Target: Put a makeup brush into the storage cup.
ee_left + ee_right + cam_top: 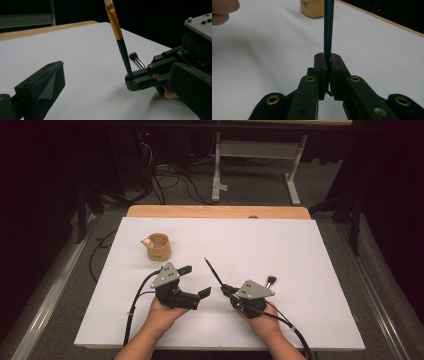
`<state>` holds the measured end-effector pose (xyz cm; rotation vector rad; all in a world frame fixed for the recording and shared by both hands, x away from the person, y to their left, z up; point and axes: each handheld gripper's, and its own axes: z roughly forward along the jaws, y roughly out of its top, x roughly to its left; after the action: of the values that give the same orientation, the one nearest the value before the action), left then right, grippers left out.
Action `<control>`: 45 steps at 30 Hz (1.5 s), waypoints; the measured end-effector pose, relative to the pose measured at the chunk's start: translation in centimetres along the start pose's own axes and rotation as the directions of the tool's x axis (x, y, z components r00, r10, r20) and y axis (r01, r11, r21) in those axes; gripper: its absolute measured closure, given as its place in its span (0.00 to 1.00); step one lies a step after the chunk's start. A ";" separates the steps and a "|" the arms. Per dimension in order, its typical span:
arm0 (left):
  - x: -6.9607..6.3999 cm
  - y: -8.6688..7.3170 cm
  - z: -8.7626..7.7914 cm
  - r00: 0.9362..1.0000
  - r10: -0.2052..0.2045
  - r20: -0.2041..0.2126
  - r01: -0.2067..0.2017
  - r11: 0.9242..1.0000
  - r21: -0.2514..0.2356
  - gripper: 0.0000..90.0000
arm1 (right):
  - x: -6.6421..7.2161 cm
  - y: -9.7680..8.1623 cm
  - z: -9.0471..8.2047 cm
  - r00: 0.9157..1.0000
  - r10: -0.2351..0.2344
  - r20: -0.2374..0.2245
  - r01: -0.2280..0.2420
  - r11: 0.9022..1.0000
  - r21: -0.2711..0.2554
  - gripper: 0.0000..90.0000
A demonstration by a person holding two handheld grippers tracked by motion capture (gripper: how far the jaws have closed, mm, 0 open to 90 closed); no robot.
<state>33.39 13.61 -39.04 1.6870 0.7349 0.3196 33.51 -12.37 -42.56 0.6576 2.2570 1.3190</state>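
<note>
White sheet (pixel 280 255) over wooden table (pixel 215 211), dark room, cables on floor upper frame. My right gripper (pixel 229 291) clamps thin brush (pixel 213 271) at frame centre, tip up-left. My left gripper (pixel 196 281) gapes, empty. Tan cup (pixel 159 247) upper left.

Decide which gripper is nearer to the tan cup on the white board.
Left. The left gripper sits just below the tan cup, open. The right gripper, shut on a paintbrush, is farther to the cup's right.

High cam looks fwd and down over my table (pixel 300 250); both claw cams sit low and close, sharing the brush (pixel 117 32).
</note>
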 end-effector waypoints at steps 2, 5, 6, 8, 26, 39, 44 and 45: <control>0.0 0.0 0.0 1.000 -0.004 0.001 0.004 1.000 -0.002 0.01 | 0.1 0.0 0.1 1.000 -0.003 -0.005 0.003 1.000 -0.008 0.97; -0.1 0.0 0.0 1.000 -0.005 0.004 0.005 1.000 -0.001 0.02 | 0.3 0.1 0.1 1.000 -0.011 -0.011 0.011 1.000 -0.003 0.97; -0.1 0.0 0.0 1.000 -0.006 0.004 0.006 1.000 -0.001 0.02 | 0.3 0.1 0.2 1.000 -0.013 -0.013 0.013 1.000 -0.007 0.97; -0.1 0.0 0.0 1.000 -0.009 0.006 0.009 1.000 -0.001 0.02 | 0.4 0.1 0.2 1.000 -0.017 -0.017 0.017 1.000 -0.002 0.97; 0.3 -0.3 -0.1 0.997 -0.067 0.030 0.068 0.997 -0.027 0.12 | 1.2 0.3 0.3 0.999 -0.034 -0.042 0.033 0.999 -0.008 0.97; 0.5 -0.6 -0.3 0.993 -0.100 0.060 0.102 0.994 -0.041 0.35 | 1.6 0.3 0.5 0.997 -0.046 -0.055 0.046 0.999 -0.009 0.97; 0.4 -0.6 -0.5 0.994 -0.089 0.063 0.093 0.994 -0.063 0.48 | 1.6 0.3 0.5 0.997 -0.055 -0.061 0.055 0.998 -0.007 0.97; 0.4 -0.7 -0.6 0.994 -0.090 0.063 0.094 0.993 -0.069 0.50 | 1.6 0.3 0.5 0.997 -0.057 -0.061 0.057 0.998 -0.007 0.97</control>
<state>33.14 14.34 -39.58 1.5829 0.7459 0.2273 32.61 -10.91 -42.74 0.5541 2.3023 1.3345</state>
